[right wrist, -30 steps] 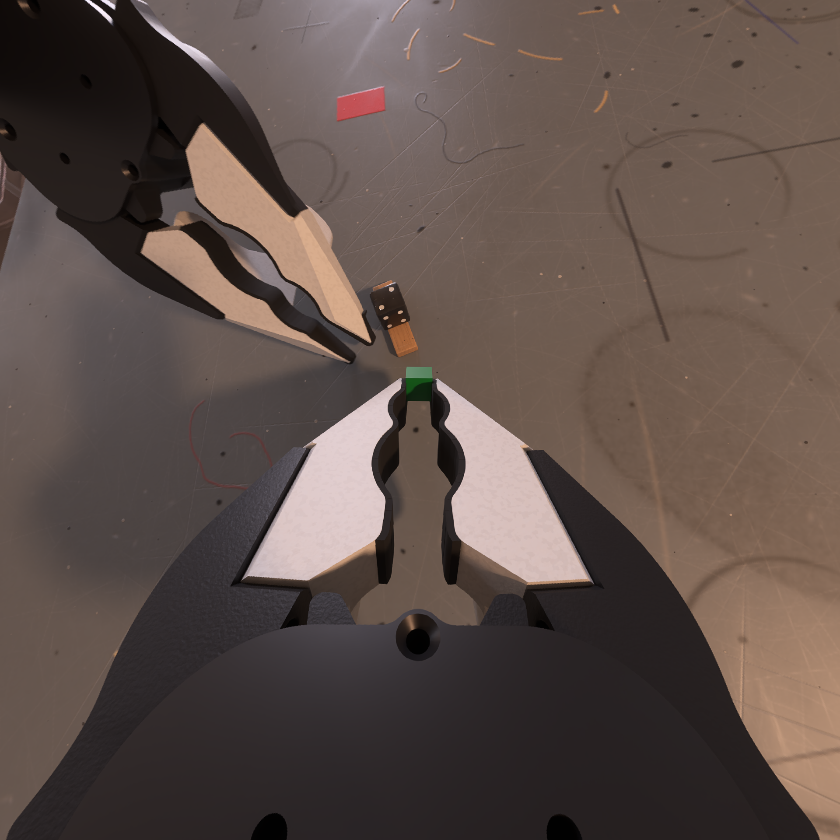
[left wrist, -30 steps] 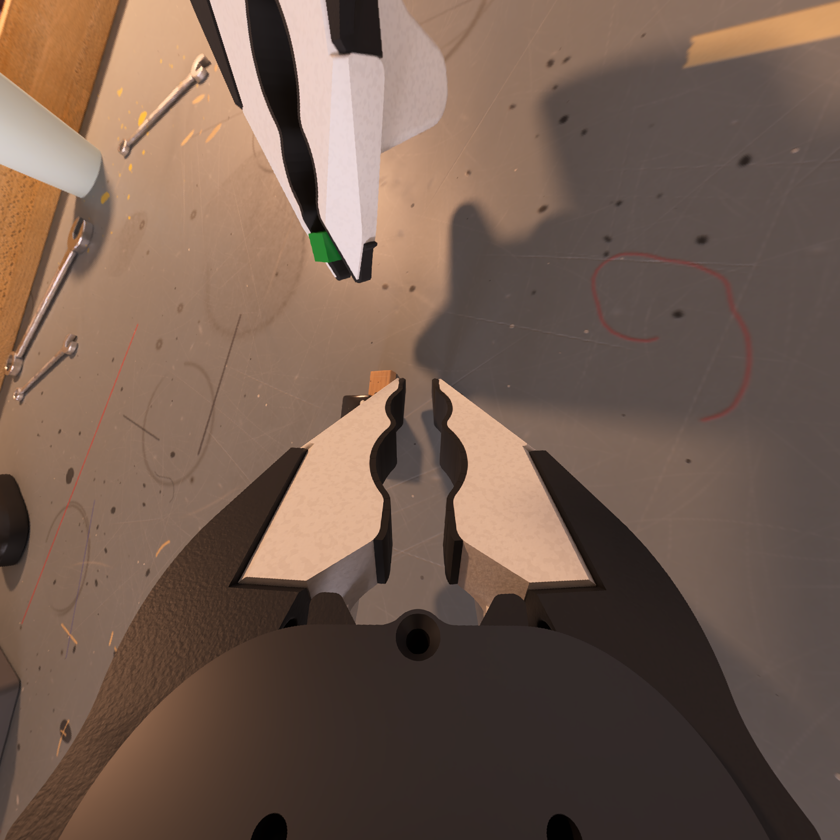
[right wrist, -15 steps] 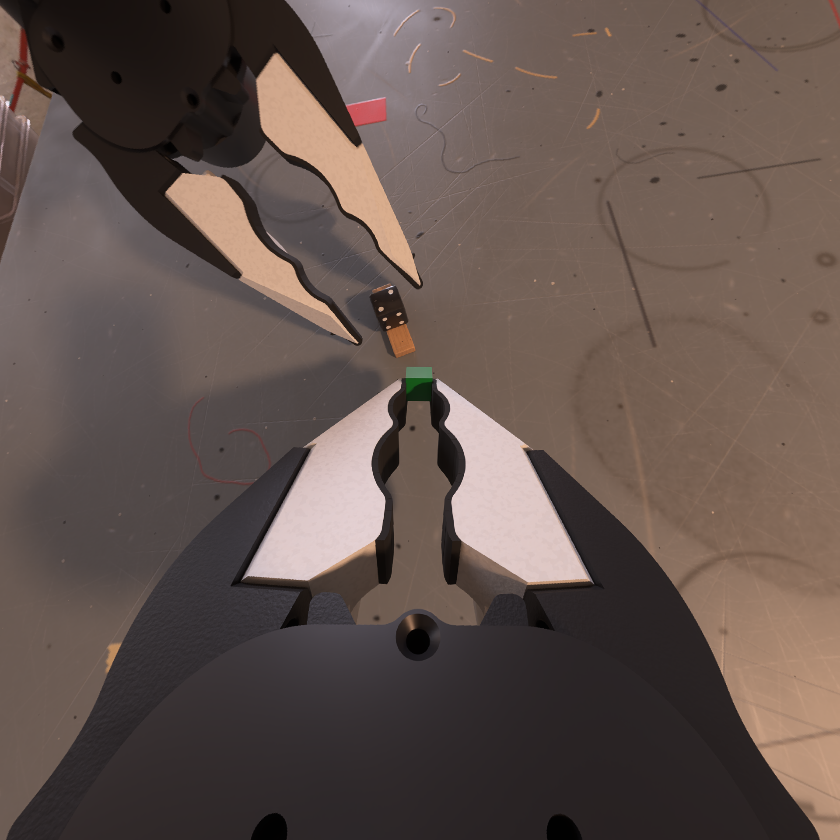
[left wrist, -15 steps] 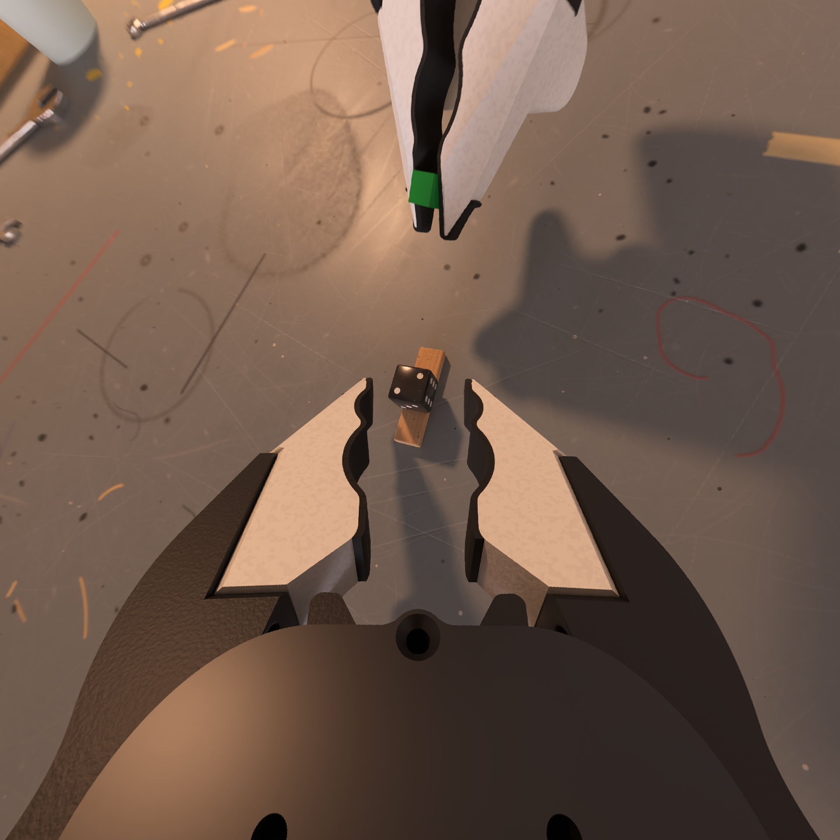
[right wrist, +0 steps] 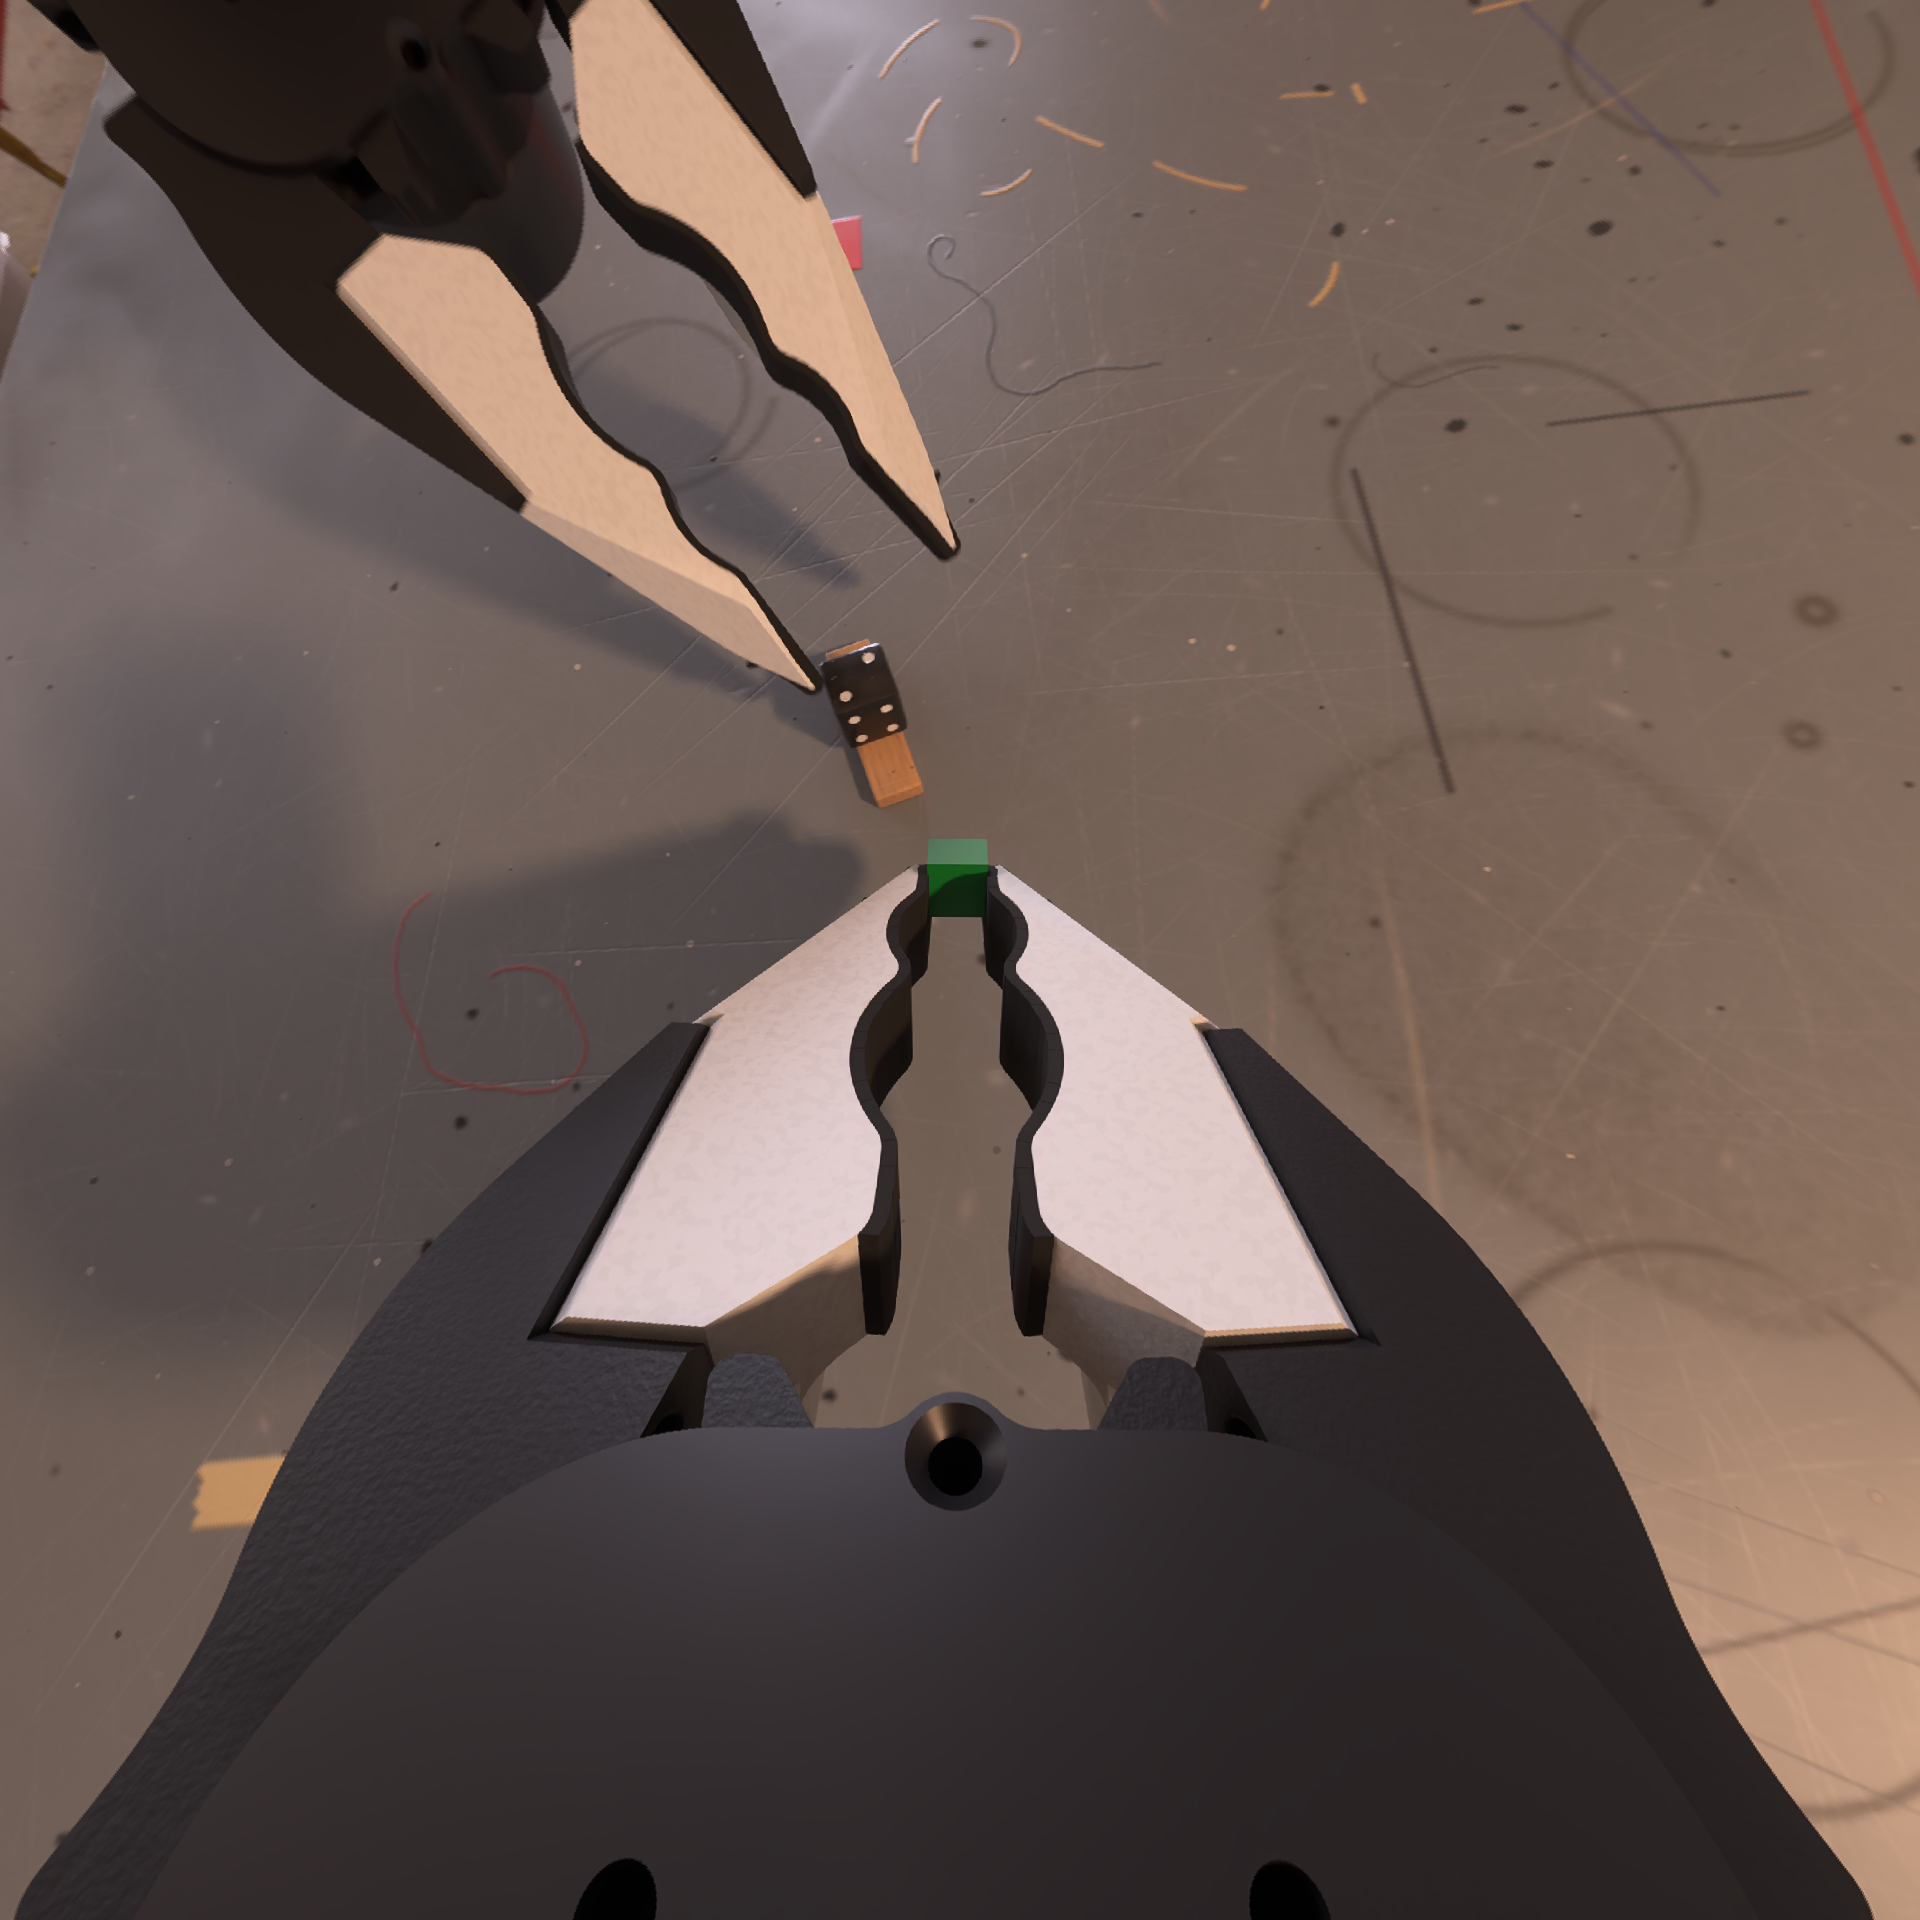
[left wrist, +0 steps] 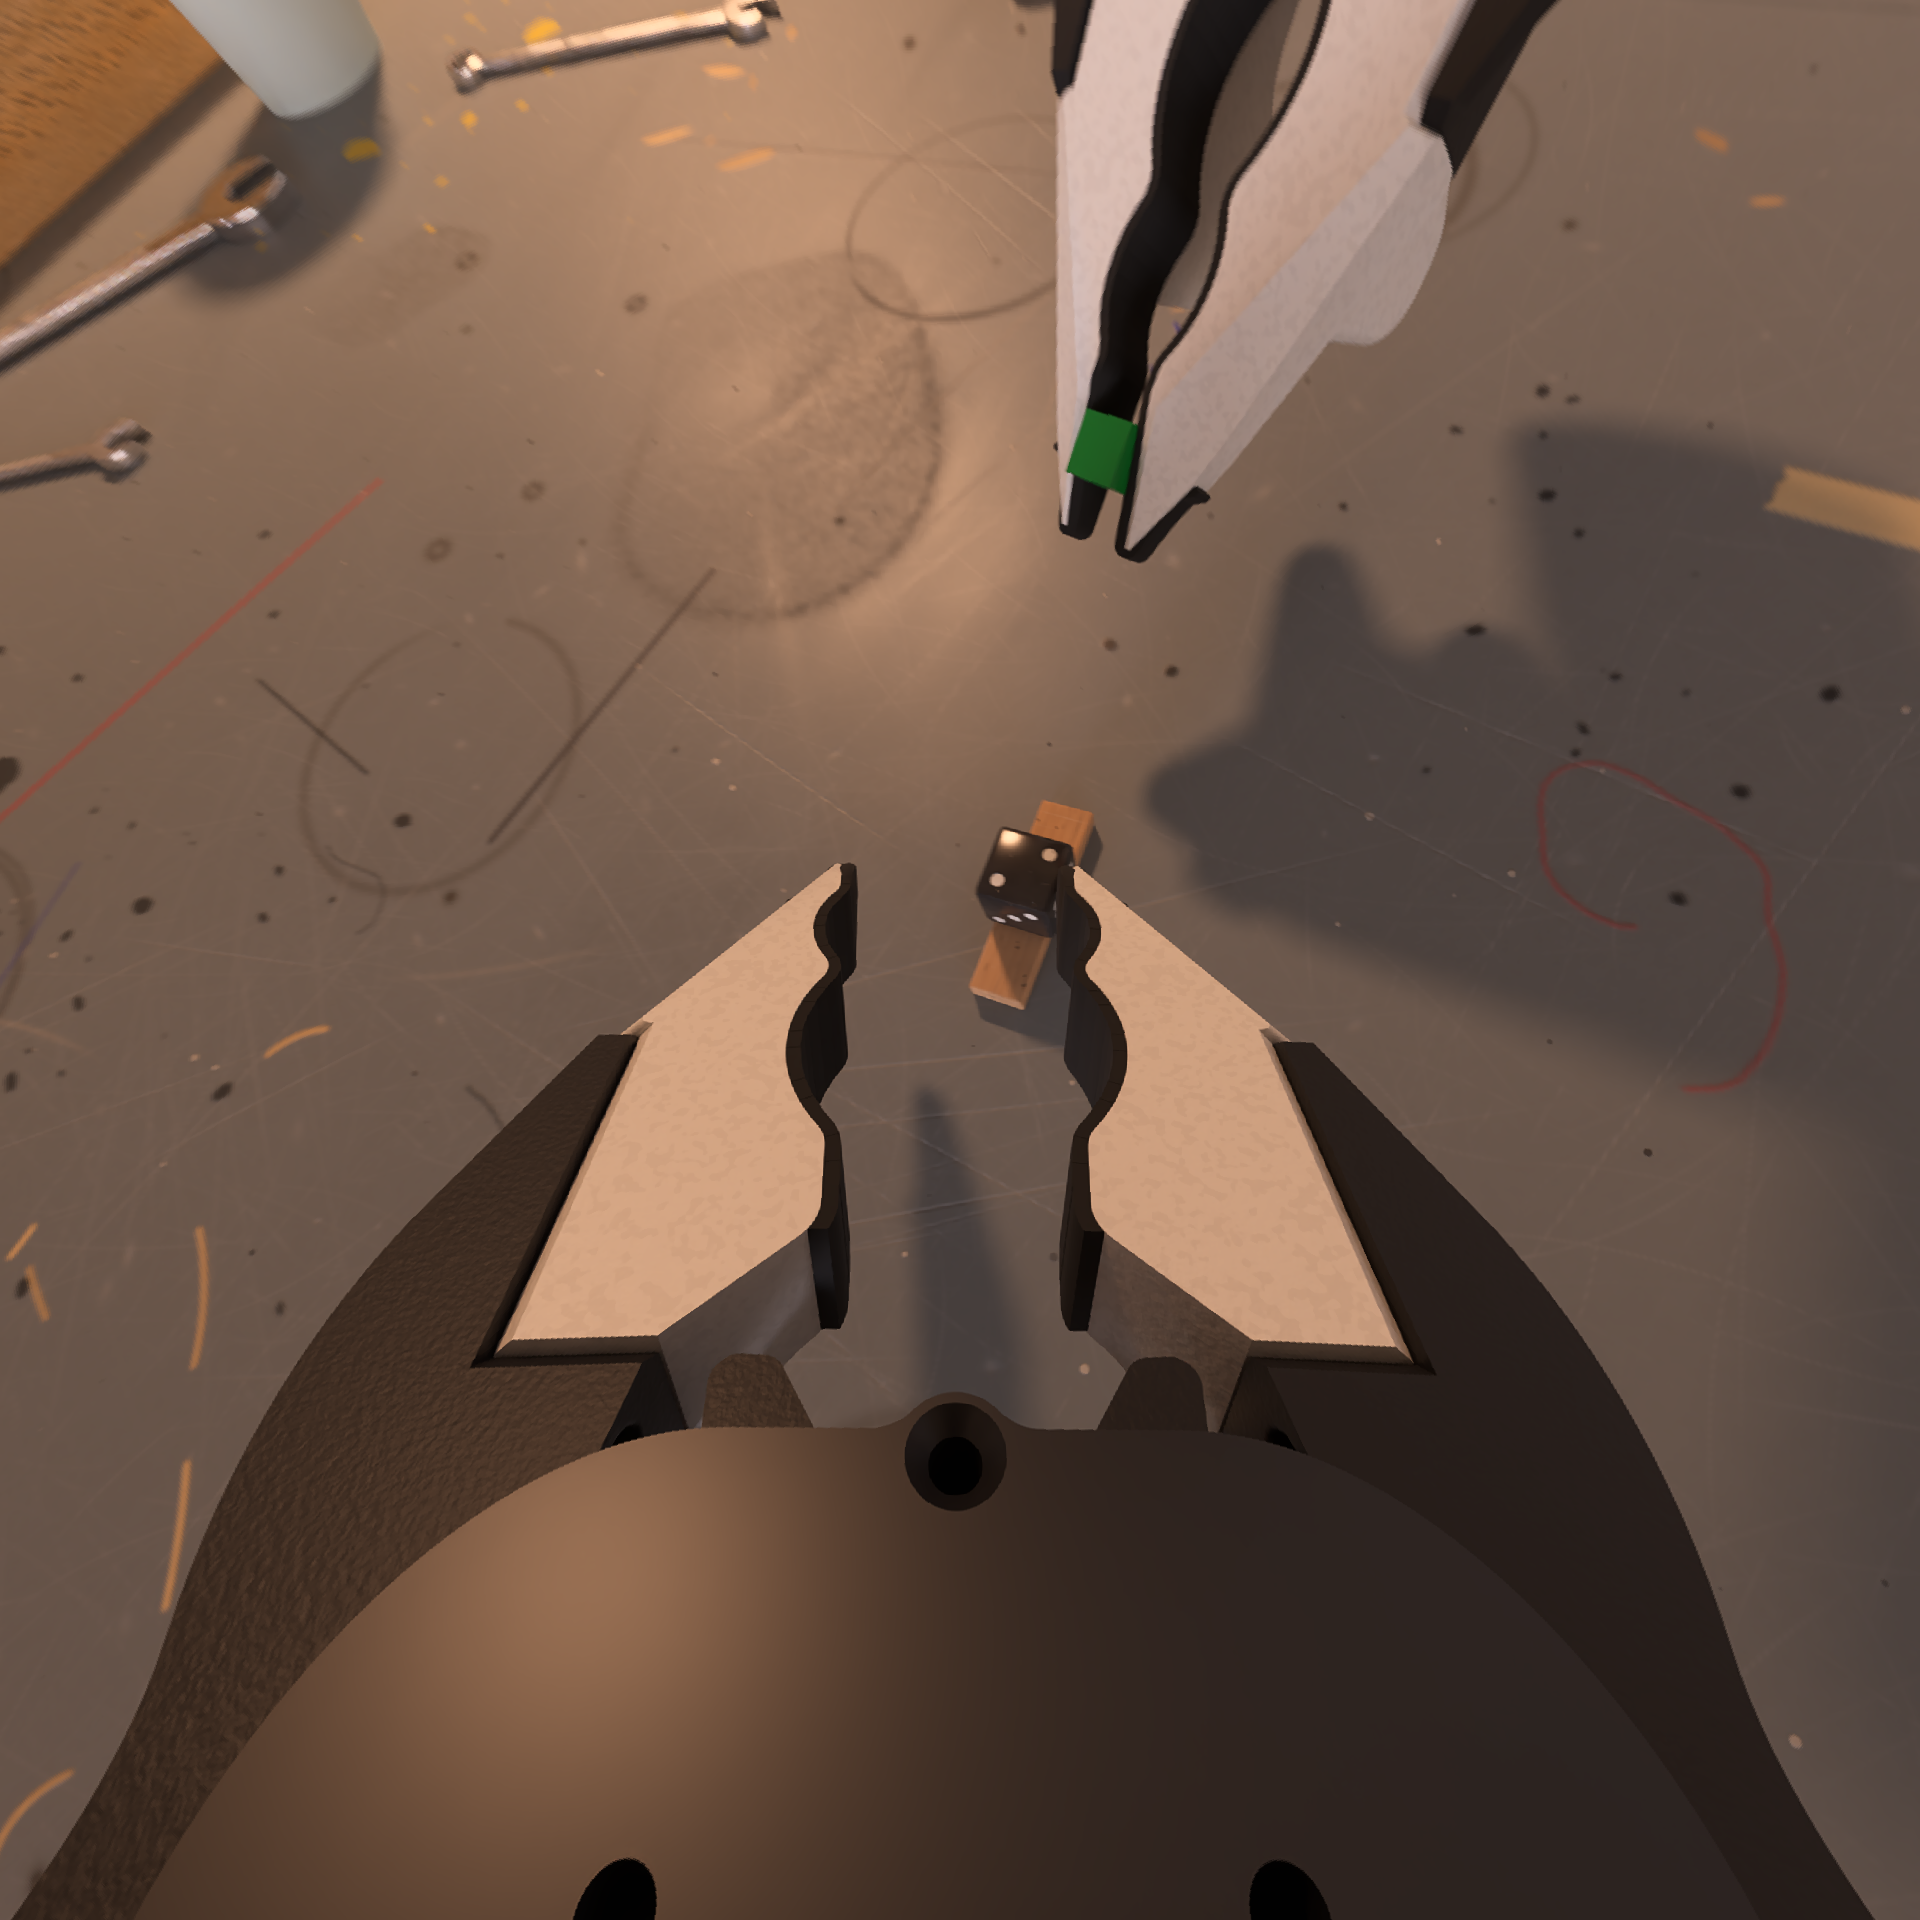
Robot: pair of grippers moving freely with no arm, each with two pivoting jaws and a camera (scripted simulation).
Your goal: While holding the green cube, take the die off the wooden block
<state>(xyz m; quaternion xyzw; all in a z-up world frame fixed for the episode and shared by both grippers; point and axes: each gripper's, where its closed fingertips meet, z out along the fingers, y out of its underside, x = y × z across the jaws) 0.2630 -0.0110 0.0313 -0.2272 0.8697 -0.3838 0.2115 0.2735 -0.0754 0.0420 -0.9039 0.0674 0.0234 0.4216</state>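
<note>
Left hand-held gripper [left wrist: 961,883]: fingers spread apart with nothing between the pads; it hangs low over the desk [left wrist: 727,727], angled down toward the die. In the right wrist view [right wrist: 878,613] one fingertip sits just beside the die's side; whether it touches cannot be told.
Right hand-held gripper [right wrist: 958,883]: fingers drawn together and clamped on the green cube, held clear of the desk.
Green cube [right wrist: 957,881]: pinched at the very tips of the right fingers; from the left wrist view [left wrist: 1103,449] it shows between those tips, beyond the die.
Die [left wrist: 1023,875]: black with white pips, resting on the wooden block, toward its far end in the left wrist view; it lies inside the left gripper's gap, close to the right-hand finger.
Wooden block [left wrist: 1008,966]: small tan bar lying flat on the desk, both ends showing past the die.
Desk: grey-brown, scratched and speckled, with a red scribble [left wrist: 1662,914].
Wrenches [left wrist: 613,42]: several silver ones lie well apart from the block, at the far left.
White cylinder [left wrist: 281,52]: far left corner, beside a wooden board [left wrist: 73,114].
</note>
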